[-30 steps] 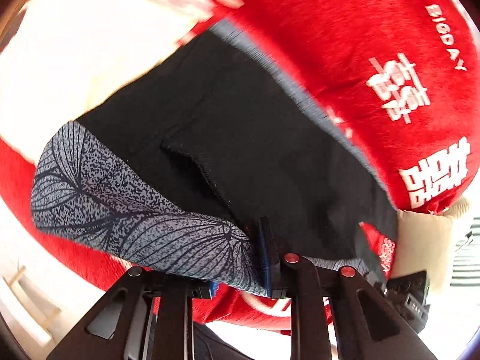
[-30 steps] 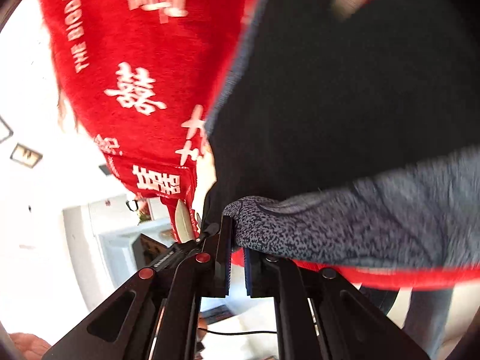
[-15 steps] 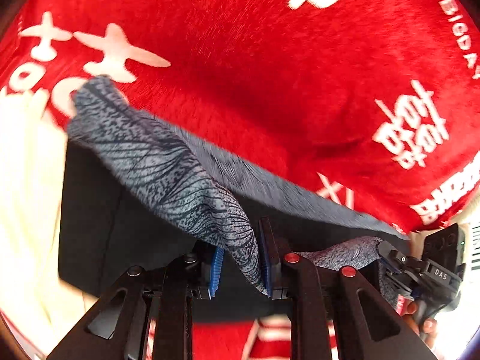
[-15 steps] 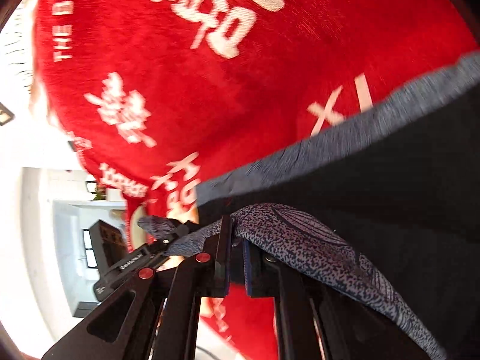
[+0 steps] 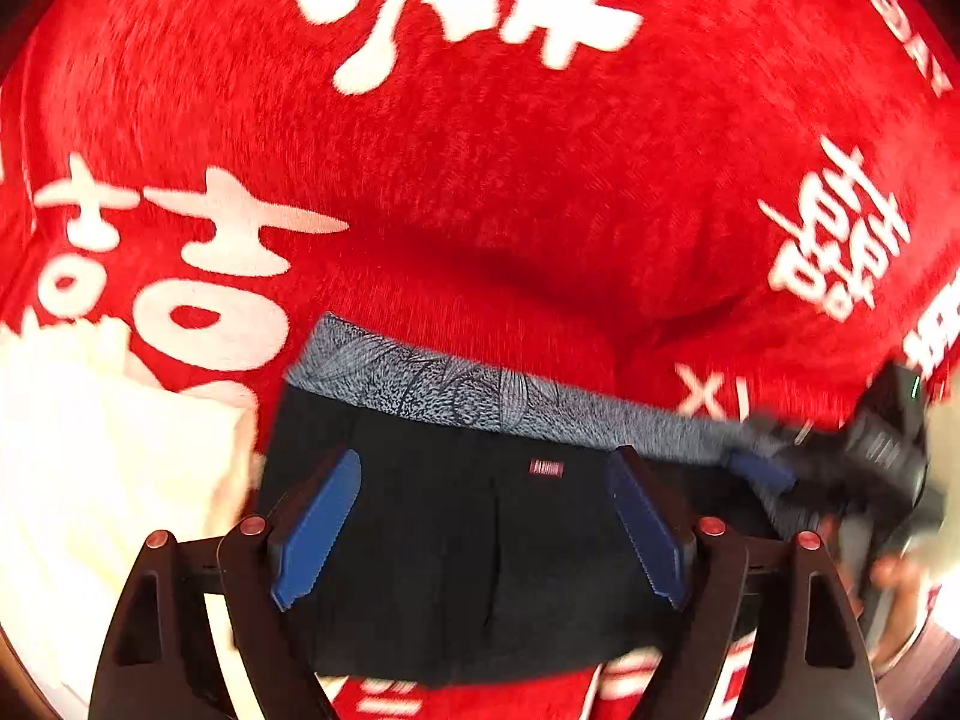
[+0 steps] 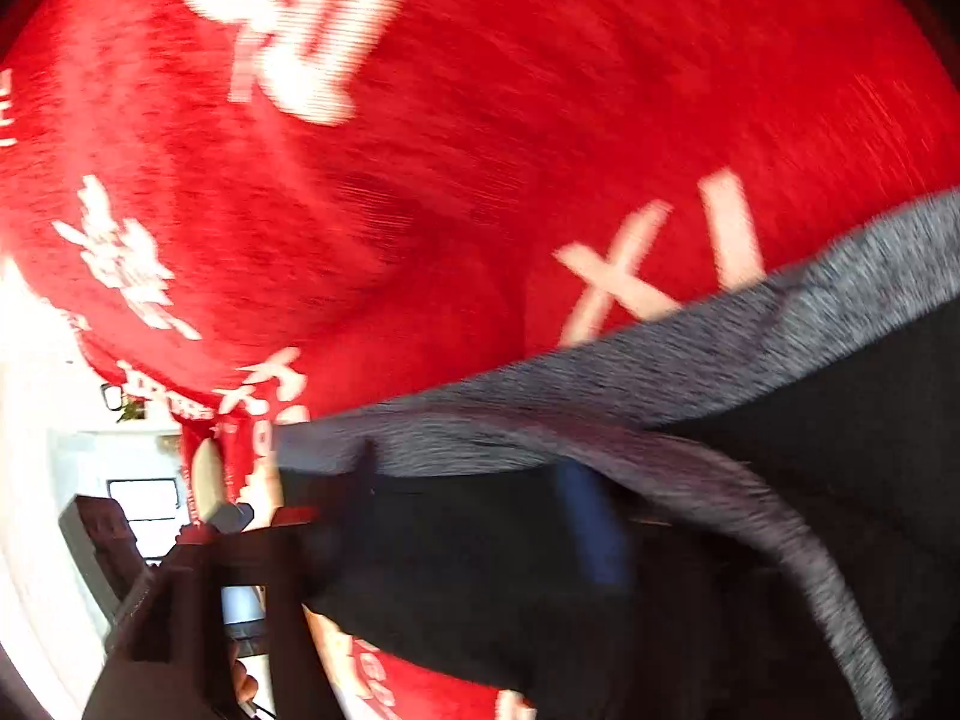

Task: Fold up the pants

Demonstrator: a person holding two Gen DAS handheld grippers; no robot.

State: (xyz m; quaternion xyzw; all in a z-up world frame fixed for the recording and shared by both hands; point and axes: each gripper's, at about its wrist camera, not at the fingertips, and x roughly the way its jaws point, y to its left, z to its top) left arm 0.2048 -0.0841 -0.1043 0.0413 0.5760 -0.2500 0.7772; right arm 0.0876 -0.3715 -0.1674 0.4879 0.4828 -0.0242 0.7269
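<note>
The black pants with a grey patterned band lie folded on a red blanket. My left gripper is open, its blue pads spread just above the black cloth with nothing between them. In the right wrist view the pants and grey band are blurred. My right gripper looks open, a blue pad apart from the dark left finger, low over the cloth. It also shows at the right of the left wrist view.
The red blanket with white characters covers the surface. A cream cloth lies at the left. A white room with furniture shows beyond the blanket's edge.
Both grippers let go of the grey band and opened. The band has dropped onto the black cloth, so the pants lie folded over. The right view is moving fast.
</note>
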